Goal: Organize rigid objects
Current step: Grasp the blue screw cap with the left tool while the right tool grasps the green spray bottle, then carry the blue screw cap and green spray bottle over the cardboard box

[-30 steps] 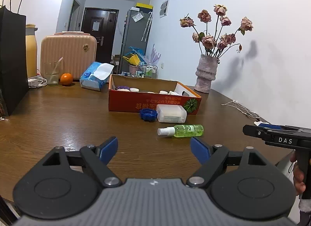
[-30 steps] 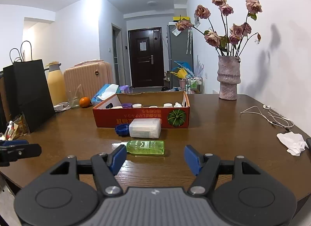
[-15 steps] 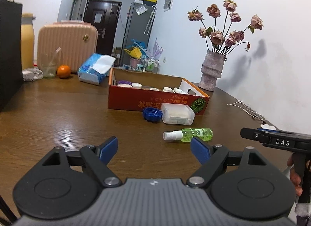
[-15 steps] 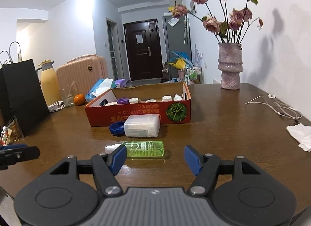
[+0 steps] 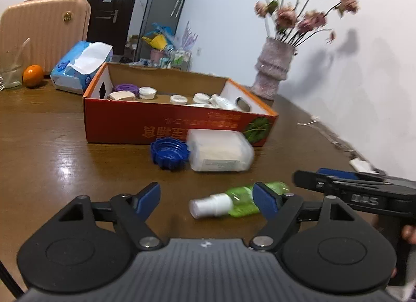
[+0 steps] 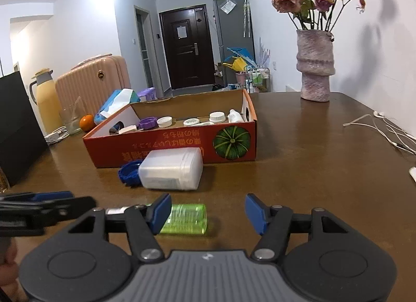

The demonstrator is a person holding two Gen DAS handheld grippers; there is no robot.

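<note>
A green spray bottle (image 5: 234,201) with a white cap lies on its side on the wooden table (image 5: 52,146), just ahead of both grippers; it also shows in the right wrist view (image 6: 186,218). A translucent white plastic box (image 5: 218,149) and a blue lid (image 5: 169,152) lie in front of an orange cardboard box (image 5: 166,125) that holds several small jars and lids. My left gripper (image 5: 206,199) is open and empty, the bottle near its right finger. My right gripper (image 6: 208,211) is open and empty, the bottle by its left finger.
A vase of dried roses (image 6: 314,68) stands at the back right. A tissue pack (image 5: 80,66), an orange (image 5: 32,75), a glass and a pink suitcase (image 5: 44,34) stand at the back left. White cables (image 6: 384,130) lie at the right edge. A black bag (image 6: 18,130) stands left.
Both grippers have moved forward and lower toward the green bottle, which now lies close to their fingertips. Both stay open.
</note>
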